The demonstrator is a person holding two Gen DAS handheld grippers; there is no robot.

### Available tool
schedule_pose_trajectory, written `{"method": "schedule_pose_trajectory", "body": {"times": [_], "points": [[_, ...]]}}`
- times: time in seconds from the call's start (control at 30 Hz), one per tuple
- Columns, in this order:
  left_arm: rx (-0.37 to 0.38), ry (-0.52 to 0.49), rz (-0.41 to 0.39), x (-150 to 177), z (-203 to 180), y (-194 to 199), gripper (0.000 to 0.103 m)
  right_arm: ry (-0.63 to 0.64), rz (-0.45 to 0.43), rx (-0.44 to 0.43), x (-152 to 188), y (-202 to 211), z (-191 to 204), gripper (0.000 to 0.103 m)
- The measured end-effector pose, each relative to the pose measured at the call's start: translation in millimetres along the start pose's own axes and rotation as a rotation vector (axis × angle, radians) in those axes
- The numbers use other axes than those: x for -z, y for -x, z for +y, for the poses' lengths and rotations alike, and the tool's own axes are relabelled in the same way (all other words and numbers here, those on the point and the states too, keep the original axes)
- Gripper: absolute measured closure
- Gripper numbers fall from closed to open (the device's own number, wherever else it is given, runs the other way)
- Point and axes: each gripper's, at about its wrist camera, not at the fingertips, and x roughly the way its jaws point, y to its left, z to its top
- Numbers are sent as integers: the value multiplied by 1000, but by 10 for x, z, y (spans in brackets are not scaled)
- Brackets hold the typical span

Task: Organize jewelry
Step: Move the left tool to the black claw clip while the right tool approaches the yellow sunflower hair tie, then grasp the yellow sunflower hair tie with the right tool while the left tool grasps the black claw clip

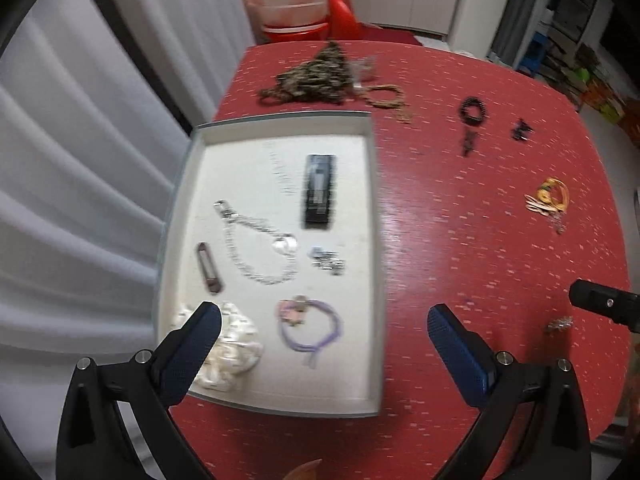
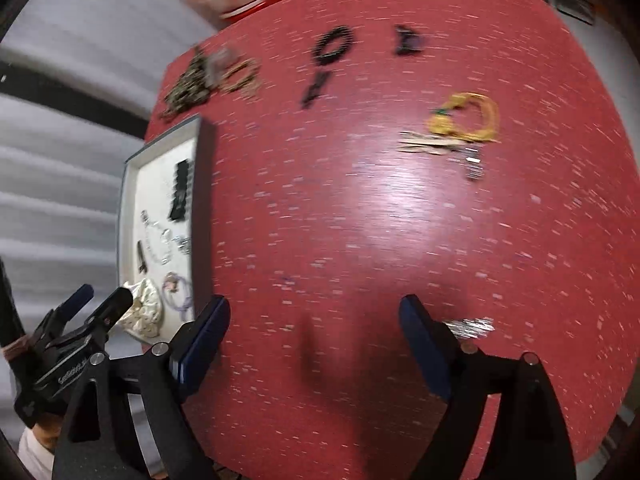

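Right tool (image 2: 314, 330) spread apart, silver trinket (image 2: 470, 327) just beside right finger, left tool (image 1: 324, 334) apart over tray (image 1: 176, 208)

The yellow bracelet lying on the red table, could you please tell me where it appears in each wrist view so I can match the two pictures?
Left wrist view: the yellow bracelet lies far right, mid-height, on the red table, well right of the tray.
Right wrist view: the yellow bracelet lies upper right of centre, beyond the open right gripper.
Shared landmark: the white tray, left of the bracelet in both views.
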Motion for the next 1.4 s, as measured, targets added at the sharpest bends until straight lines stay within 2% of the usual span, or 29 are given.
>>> {"method": "schedule_pose_trajectory", "body": {"times": [0.23, 0.53, 0.7, 0.97, 1.23, 1.4], "points": [[67, -45, 24, -44, -463, -28, 0, -37, -48, 54, -25, 182, -444, 14], [95, -73, 27, -211, -899, -93, 0, -105, -61, 92, -204, 264, -918, 14], [110, -100, 50, -183, -1124, -199, 0, -105, -64, 108, -340, 266, -1105, 13], [104, -85, 60, -233, -1333, -395, 0, -75, -80, 108, -646, 166, -1164, 13], [94, -58, 37, -419, -1438, -556, 0, -23, -101, 111, -1059, -41, -1046, 13], [85, -44, 31, -479, -1459, -667, 0, 37, -95, 142, -1269, -259, -946, 13]]}}
